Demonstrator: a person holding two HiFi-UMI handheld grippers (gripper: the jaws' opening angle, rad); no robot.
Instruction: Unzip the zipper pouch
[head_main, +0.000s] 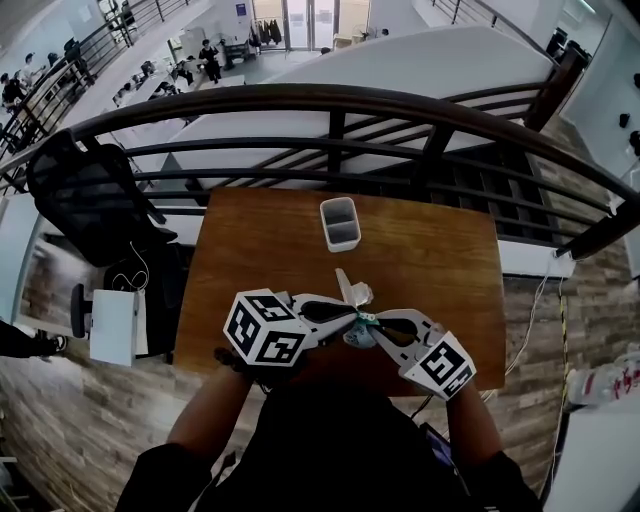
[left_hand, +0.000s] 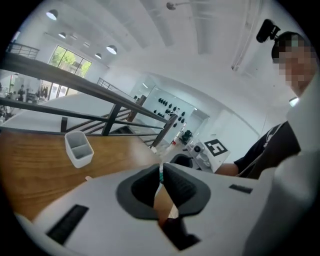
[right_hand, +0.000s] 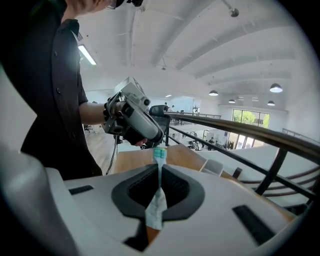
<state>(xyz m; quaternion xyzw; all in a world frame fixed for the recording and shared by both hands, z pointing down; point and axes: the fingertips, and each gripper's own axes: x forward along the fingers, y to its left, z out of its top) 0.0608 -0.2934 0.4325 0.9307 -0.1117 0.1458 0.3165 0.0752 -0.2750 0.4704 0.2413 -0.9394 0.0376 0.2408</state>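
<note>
A small pale zipper pouch with a teal zipper hangs crumpled in the air over the table's near edge, between my two grippers. My left gripper comes in from the left and is shut on a thin white and teal strip of the pouch. I cannot tell if that strip is the zipper pull. My right gripper comes in from the right and is shut on a fold of the pouch fabric, with the teal zipper end poking out above its pads. The two sets of fingertips nearly meet.
A white two-part bin stands on the wooden table toward its far edge, also in the left gripper view. A dark railing runs behind the table. A black chair stands at the left.
</note>
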